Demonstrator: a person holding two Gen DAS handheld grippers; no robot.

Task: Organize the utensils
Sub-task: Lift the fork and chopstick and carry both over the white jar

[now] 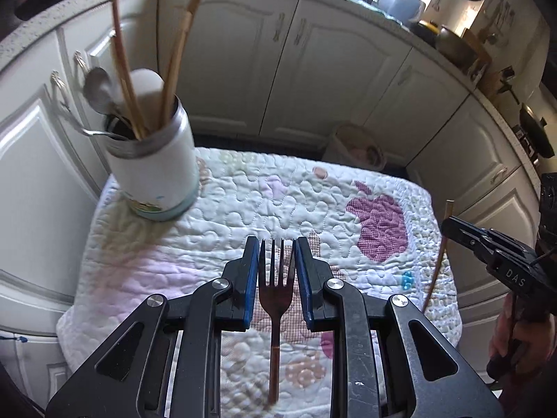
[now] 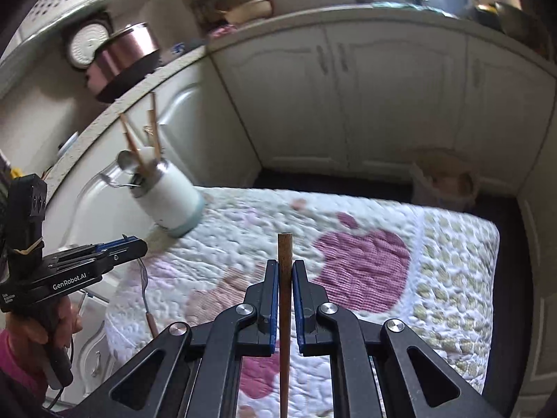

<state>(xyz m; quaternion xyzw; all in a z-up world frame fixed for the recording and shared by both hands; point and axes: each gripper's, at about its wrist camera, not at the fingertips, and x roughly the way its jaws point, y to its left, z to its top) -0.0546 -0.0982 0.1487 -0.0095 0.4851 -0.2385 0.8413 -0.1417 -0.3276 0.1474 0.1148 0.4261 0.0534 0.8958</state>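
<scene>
Holding a fork between its blue pads, the left gripper is closed on it. The fork's prongs point away from the camera and its thin brown handle runs back under the gripper. It hangs above the quilt, not touching it.

The right gripper is closed on a chopstick. The brown stick stands straight up between the two pads, and its tip pokes out past them. It is also up in the air over the quilt.

A white cup stands on the far left corner of the quilt. Inside it are chopsticks and a spoon, all leaning against the rim. The cup is well apart from both grippers.

A person's hand holds the left gripper from below, seen from the right camera. White cupboards stand behind the quilt.
</scene>
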